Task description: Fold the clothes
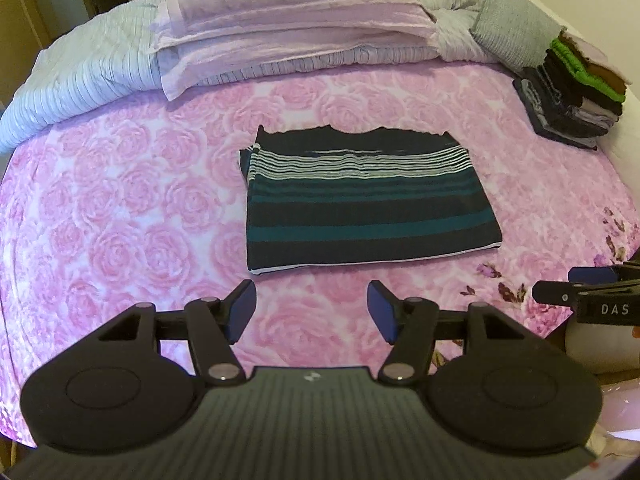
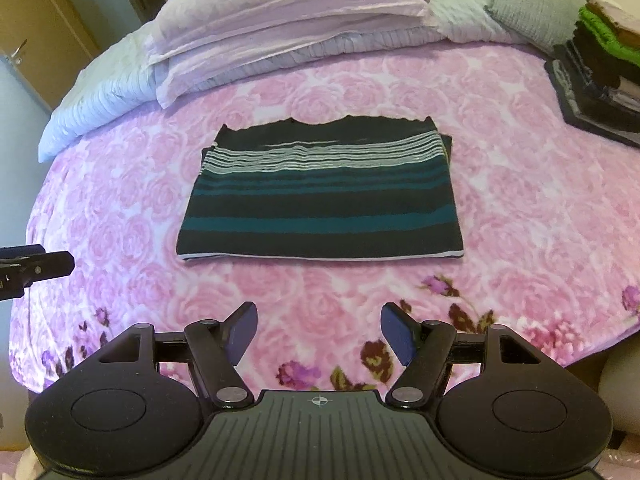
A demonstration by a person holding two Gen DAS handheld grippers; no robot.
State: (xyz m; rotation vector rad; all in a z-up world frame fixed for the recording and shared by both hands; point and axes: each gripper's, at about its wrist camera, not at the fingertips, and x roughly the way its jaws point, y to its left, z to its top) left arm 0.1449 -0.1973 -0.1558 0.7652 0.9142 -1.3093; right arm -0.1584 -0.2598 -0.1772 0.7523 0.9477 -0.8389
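Here, folded striped shirt (image 1: 366,200) on bed (image 1: 120,220), left gripper (image 1: 311,308) and right gripper (image 2: 318,330) agape, door handle (image 2: 18,53) only in right view.

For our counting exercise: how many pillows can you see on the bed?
2: a lilac pillow lying on the folded quilt at the head of the bed, and a grey pillow to its right. Others may be hidden.

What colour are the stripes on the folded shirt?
Teal and white stripes on the dark shirt, clearest in the right wrist view.

Soft, even light fills both fisheye views, without harsh shadows or glare. The pink rose-printed blanket (image 1: 120,208) bows at the edges, corners darken, detail blurs slightly.
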